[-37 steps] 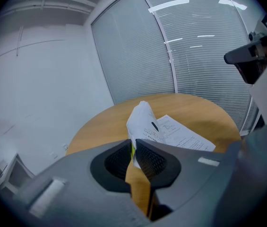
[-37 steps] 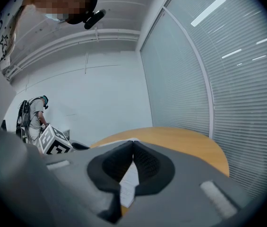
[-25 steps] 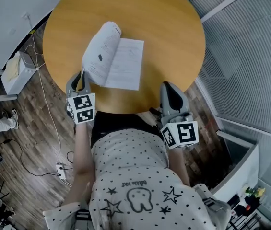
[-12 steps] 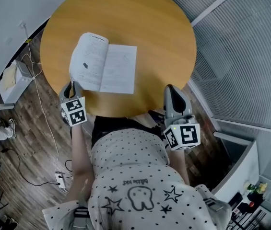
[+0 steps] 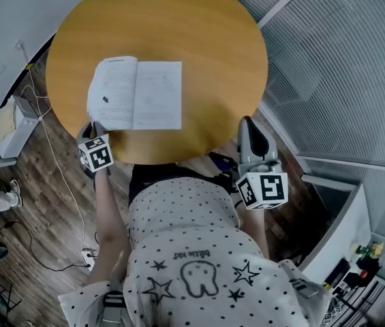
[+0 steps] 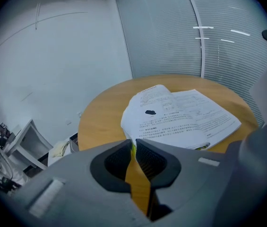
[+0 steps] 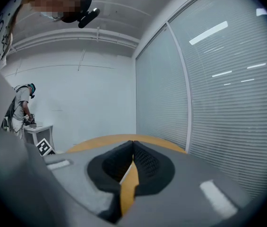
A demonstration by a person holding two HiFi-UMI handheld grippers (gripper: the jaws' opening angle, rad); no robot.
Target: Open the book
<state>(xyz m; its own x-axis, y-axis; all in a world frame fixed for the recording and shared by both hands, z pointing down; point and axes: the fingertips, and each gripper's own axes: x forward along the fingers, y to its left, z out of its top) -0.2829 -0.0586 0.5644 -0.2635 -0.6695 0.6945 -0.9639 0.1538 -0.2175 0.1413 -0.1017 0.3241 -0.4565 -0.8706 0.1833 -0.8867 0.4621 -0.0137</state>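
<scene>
The left gripper (image 6: 130, 144) fills the foreground, its jaws nearly together (only a thin slit shows between the tips). Just beyond them an open book (image 6: 183, 115) lies on the round wooden table (image 6: 100, 119), with a dark spot (image 6: 150, 111) on its left page.

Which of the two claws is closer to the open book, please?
The left claw, at a corner of the book; the right claw sits well away.

White short-sleeved shirt (image 5: 192, 251) with small dark dots, outlined stars, a cartoon tooth and a line of lettering. Dark clothing (image 5: 157, 176) shows just above the shirt. On either side of the shirt, the left gripper (image 5: 91, 128) and right gripper (image 5: 250, 123) are grey, with black ribbed pads (image 7: 147, 162) and black-and-white marker cubes (image 5: 264, 189).
</scene>
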